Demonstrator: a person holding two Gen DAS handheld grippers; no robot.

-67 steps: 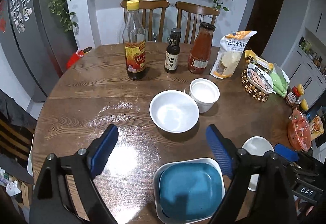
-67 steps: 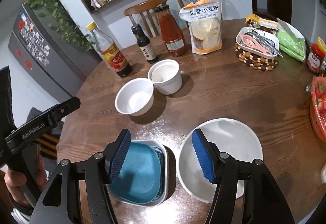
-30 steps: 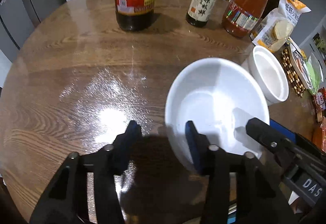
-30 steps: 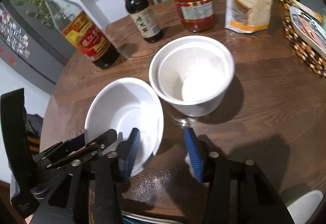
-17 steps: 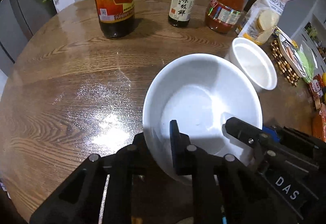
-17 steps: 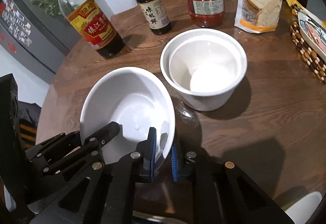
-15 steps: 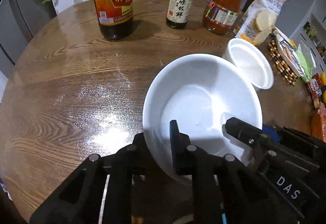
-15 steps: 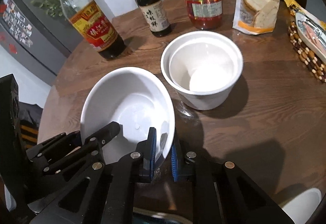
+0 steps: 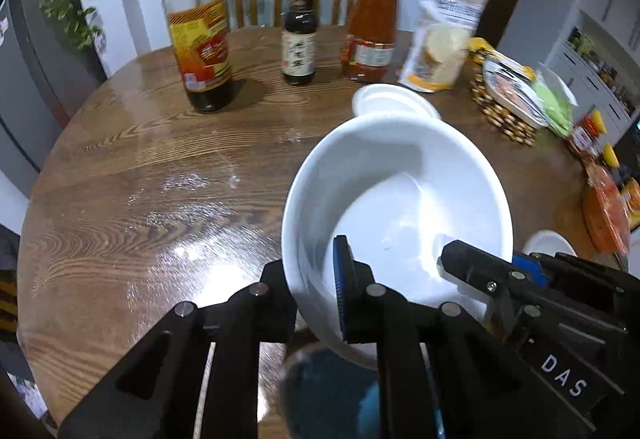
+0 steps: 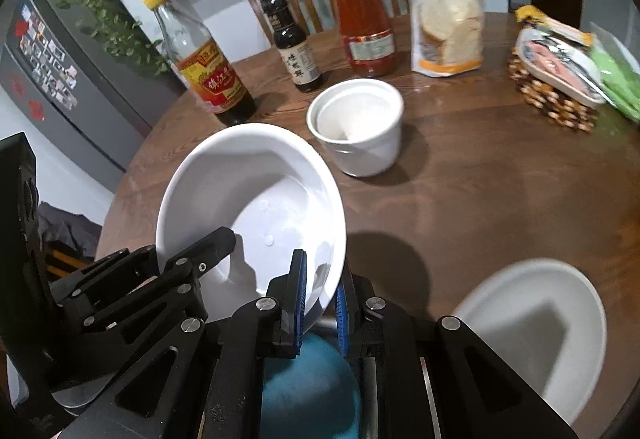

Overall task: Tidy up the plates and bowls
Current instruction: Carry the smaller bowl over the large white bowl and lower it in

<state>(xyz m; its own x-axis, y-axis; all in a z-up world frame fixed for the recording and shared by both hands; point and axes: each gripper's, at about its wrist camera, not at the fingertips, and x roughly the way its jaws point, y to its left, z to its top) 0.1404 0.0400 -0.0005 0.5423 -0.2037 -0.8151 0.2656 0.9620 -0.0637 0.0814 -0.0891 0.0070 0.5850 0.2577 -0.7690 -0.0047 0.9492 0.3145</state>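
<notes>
I hold the white bowl (image 9: 396, 199) with both hands at once. My left gripper (image 9: 316, 295) is clamped on the bowl's near-left rim, one blue pad inside the bowl and the other finger outside its wall. My right gripper (image 10: 320, 299) is clamped on the rim at the bowl's right side, its jaws nearly together with only the thin wall between the blue pads. The bowl hangs tilted above the wooden bench (image 9: 140, 167), clear of the wood, its shadow lying on the surface to the right in the right wrist view. Below the bowl and my fingers sits the blue plate (image 10: 308, 391), partly hidden. Beyond the bowl stands the white cup-shaped bowl (image 10: 356, 127), upright on the bench, apart from what I hold. A shallow white plate (image 10: 536, 327) lies near the bench's edge on my right. At the far side stand a vinegar bottle (image 10: 204, 71), a small dark sauce bottle (image 10: 294, 47), a red sauce bottle (image 10: 362, 23) and a bag of flour (image 10: 448, 7); a beaded basket (image 10: 556, 79) sits further right.
</notes>
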